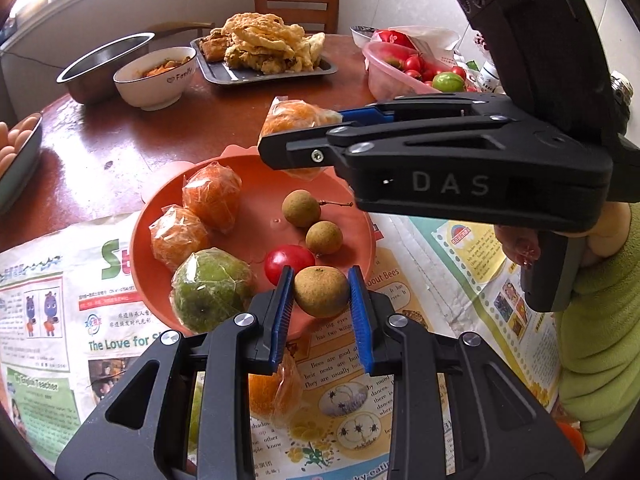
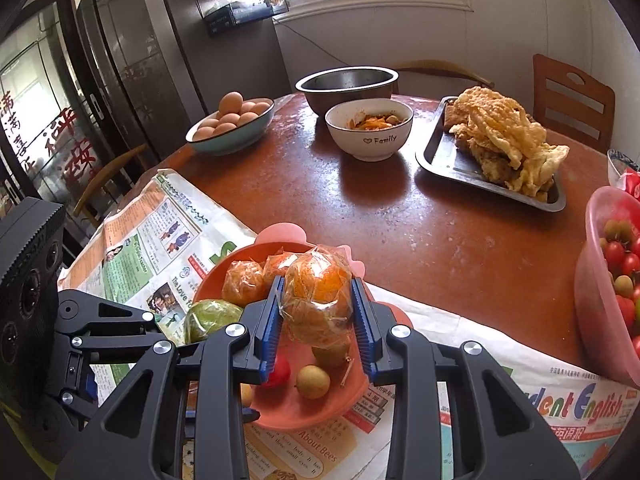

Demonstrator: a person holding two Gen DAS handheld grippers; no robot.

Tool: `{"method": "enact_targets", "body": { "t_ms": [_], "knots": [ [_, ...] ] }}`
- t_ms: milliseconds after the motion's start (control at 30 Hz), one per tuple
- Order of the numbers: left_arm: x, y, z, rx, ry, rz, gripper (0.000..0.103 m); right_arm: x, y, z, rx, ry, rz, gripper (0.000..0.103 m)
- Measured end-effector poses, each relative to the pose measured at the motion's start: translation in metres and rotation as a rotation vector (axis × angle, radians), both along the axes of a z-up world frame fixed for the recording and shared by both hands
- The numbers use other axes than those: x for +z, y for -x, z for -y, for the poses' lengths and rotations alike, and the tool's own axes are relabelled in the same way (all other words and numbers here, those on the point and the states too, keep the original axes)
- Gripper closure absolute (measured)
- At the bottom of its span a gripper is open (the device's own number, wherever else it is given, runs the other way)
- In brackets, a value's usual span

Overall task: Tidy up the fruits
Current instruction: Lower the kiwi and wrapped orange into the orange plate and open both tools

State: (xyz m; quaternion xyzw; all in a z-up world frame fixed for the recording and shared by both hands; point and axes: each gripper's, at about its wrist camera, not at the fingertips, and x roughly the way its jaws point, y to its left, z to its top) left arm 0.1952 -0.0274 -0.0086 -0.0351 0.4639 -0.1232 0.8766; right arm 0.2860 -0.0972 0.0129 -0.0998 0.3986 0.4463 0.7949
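Left wrist view shows the orange plate [image 1: 352, 200] half full, left claw [image 1: 320, 292] holding a longan [image 1: 320, 291], right claw [image 2: 318, 300] gripping a wrapped orange [image 2: 318, 296] at 12 o'clock, more fruit waiting in the pink tub [image 2: 592, 300].

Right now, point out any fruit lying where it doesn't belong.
One wrapped orange lies on the newspaper beneath the left gripper, outside the orange plate that holds the other fruit. Nothing looks spilled or damaged.

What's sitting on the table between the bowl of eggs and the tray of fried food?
Two bowls: a steel bowl and, nearer, a white bowl marked Family with orange food in it. The right wrist view shows it best, with eggs left and tray right.
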Motion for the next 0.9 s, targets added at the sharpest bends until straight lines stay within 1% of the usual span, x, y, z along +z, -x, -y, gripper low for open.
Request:
{"method": "enact_targets", "body": {
  "t_ms": [167, 300, 700, 900],
  "knots": [
    [-0.005, -0.002, 0.000, -0.001, 0.003, -0.009, 0.083, -0.007, -0.007, -0.003, -0.001, 0.001, -0.022, 0.072],
    [-0.005, -0.001, -0.002, 0.006, 0.002, -0.006, 0.083, -0.012, -0.010, -0.007, 0.023, 0.014, -0.038, 0.072],
    [-0.007, -0.001, -0.007, 0.019, 0.012, -0.005, 0.083, -0.022, -0.012, -0.020, 0.042, 0.038, -0.048, 0.072],
    [-0.008, -0.001, -0.006, 0.018, 0.015, -0.007, 0.083, -0.027, -0.016, -0.019, 0.032, 0.043, -0.054, 0.071]
  ]
}}
